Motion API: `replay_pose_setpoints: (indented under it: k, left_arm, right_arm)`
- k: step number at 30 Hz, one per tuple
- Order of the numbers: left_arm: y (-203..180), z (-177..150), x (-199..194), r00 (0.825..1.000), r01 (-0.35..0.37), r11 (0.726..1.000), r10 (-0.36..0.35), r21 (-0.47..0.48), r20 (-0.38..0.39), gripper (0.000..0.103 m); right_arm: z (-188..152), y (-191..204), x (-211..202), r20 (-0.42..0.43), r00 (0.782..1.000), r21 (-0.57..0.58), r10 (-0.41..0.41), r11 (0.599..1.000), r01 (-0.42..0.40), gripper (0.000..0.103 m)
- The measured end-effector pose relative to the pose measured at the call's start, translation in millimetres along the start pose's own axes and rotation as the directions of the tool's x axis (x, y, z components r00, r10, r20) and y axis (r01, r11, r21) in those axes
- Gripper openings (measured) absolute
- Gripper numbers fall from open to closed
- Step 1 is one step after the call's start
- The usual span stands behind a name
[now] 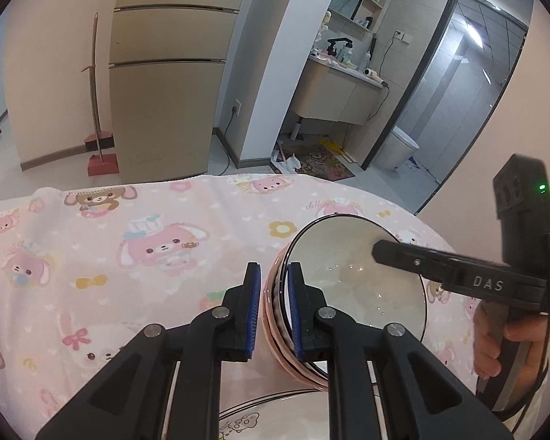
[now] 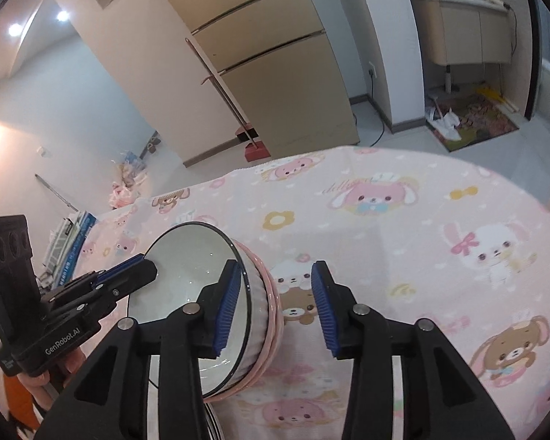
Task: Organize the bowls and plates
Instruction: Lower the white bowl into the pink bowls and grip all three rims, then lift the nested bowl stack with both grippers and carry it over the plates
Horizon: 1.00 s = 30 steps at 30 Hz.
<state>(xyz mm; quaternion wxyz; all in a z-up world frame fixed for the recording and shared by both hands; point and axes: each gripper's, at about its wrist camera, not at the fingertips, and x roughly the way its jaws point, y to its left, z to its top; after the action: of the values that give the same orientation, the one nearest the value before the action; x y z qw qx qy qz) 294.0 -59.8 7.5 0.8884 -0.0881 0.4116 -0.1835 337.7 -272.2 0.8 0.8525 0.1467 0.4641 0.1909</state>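
So the left gripper (image 1: 274,308) is pinched tight on the rim of the pink bowl (image 1: 355,286), one pad inside, one outside, holding it tipped over above the plate (image 1: 260,414) at the near edge. The right gripper (image 2: 275,311) is partway open: its left pad sits right by the opposite rim, the other pad stands clear over the tablecloth (image 2: 440,220), so it grips nothing. Progress-wise I'd say early to middle: bowl not set down yet, only one plate showing, rest out of view.
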Motion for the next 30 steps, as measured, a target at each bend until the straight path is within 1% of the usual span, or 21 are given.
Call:
replay_pose_setpoints:
  k: [2, 4, 6, 7, 8, 9, 10, 12, 14, 17, 19, 20, 21, 22, 23, 25, 28, 30]
  left_arm:
    - [2, 0, 0, 1.000, -0.005, 1.000, 0.005, -0.002, 0.001, 0.024]
    - [0, 0, -1, 1.000, -0.020, 1.000, 0.020, 0.009, -0.005, 0.026]
    - [-2, -1, 0, 0.999, -0.044, 0.999, 0.045, 0.028, -0.027, 0.028]
    - [-3, -1, 0, 0.998, -0.047, 0.998, 0.049, 0.032, -0.038, 0.037]
    - [-2, -1, 2, 0.998, -0.042, 0.999, 0.043, 0.027, -0.050, 0.055]
    - [0, -2, 3, 0.998, -0.027, 1.000, 0.028, 0.011, -0.054, 0.062]
    - [3, -2, 3, 0.999, 0.000, 1.000, -0.001, -0.017, -0.050, 0.067]
    - [8, -4, 8, 0.996, 0.044, 0.997, -0.049, -0.062, -0.074, 0.067]
    - [13, -5, 11, 0.993, 0.067, 0.993, -0.076, -0.095, -0.092, 0.068]
    - [22, -8, 22, 0.986, 0.086, 0.983, -0.107, -0.162, -0.126, 0.068]
    - [28, -11, 30, 0.975, 0.121, 0.970, -0.156, -0.208, -0.160, 0.068]
    - [30, -11, 34, 0.969, 0.132, 0.966, -0.173, -0.224, -0.175, 0.067]
    - [31, -13, 37, 0.965, 0.143, 0.961, -0.189, -0.238, -0.184, 0.063]
    - [32, -13, 39, 0.962, 0.150, 0.958, -0.199, -0.244, -0.188, 0.051]
    - [32, -14, 42, 0.958, 0.158, 0.955, -0.210, -0.251, -0.194, 0.049]
    - [32, -15, 46, 0.952, 0.177, 0.948, -0.233, -0.265, -0.199, 0.049]
    - [30, -18, 51, 0.944, 0.193, 0.942, -0.255, -0.274, -0.209, 0.046]
    - [28, -18, 52, 0.945, 0.188, 0.945, -0.248, -0.270, -0.212, 0.046]
  right_arm:
    - [-1, -2, 4, -0.015, 1.000, 0.008, -0.003, 1.000, 0.003, 0.043]
    - [-3, 0, 7, -0.034, 0.999, -0.005, -0.026, 1.000, 0.026, 0.043]
    - [-4, 3, 7, -0.046, 0.999, -0.014, -0.018, 1.000, 0.017, 0.043]
    - [-4, 3, 8, -0.062, 0.998, -0.011, 0.008, 1.000, -0.009, 0.043]
    - [-5, 3, 9, -0.080, 0.996, -0.001, 0.041, 0.999, -0.041, 0.044]
    - [-5, 3, 11, -0.097, 0.993, 0.015, 0.070, 0.997, -0.069, 0.045]
    - [-6, 3, 13, -0.109, 0.990, 0.031, 0.087, 0.996, -0.084, 0.049]
    - [-7, 3, 16, -0.127, 0.989, 0.040, 0.082, 0.996, -0.078, 0.051]
    - [-9, 3, 19, -0.141, 0.987, 0.042, 0.073, 0.997, -0.068, 0.051]
    - [-11, -3, 24, -0.168, 0.980, 0.081, 0.103, 0.993, -0.090, 0.053]
    - [-12, -8, 26, -0.180, 0.975, 0.113, 0.131, 0.987, -0.112, 0.053]
    - [-12, -10, 27, -0.186, 0.972, 0.126, 0.143, 0.985, -0.121, 0.053]
    - [-13, -12, 28, -0.191, 0.970, 0.135, 0.152, 0.983, -0.128, 0.053]
    - [-14, -12, 30, -0.197, 0.968, 0.139, 0.158, 0.982, -0.132, 0.053]
    - [-15, -12, 31, -0.204, 0.966, 0.141, 0.156, 0.982, -0.129, 0.053]
    - [-16, -13, 36, -0.215, 0.964, 0.152, 0.158, 0.980, -0.126, 0.053]
    - [-19, -15, 43, -0.229, 0.953, 0.185, 0.200, 0.970, -0.159, 0.051]
    - [-20, -17, 48, -0.233, 0.949, 0.202, 0.211, 0.965, -0.164, 0.050]
